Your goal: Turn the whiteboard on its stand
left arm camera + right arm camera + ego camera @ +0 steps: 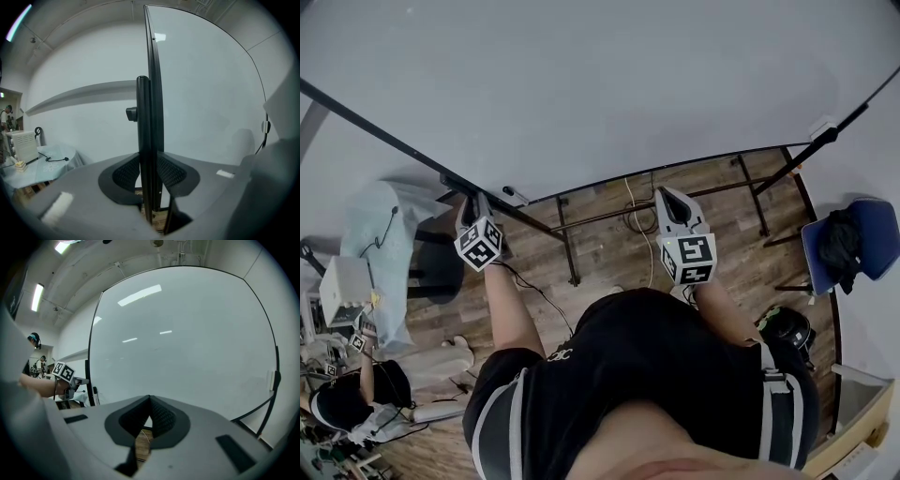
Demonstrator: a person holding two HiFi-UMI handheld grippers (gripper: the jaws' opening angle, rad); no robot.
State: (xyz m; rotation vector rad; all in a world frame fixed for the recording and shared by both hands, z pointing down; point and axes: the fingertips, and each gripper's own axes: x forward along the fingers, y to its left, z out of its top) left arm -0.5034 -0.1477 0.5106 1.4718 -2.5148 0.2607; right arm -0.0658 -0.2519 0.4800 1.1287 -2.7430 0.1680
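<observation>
The big whiteboard (581, 84) fills the top of the head view on its black metal stand (567, 248). My left gripper (473, 208) is at the board's lower left edge. In the left gripper view the black frame edge (151, 108) runs upright between the jaws, and the left gripper (149, 164) is shut on it, pads against both sides. My right gripper (667, 199) is held up near the board's lower edge, further right. In the right gripper view the right gripper (150, 401) is shut with nothing between its jaws, facing the white face (187, 343).
A blue chair (853, 244) with a black bag stands at the right. At the left is a table under a pale cloth (380, 234) with a white box (342, 286). A person (347, 394) crouches at lower left. A cable (637, 225) lies on the wooden floor.
</observation>
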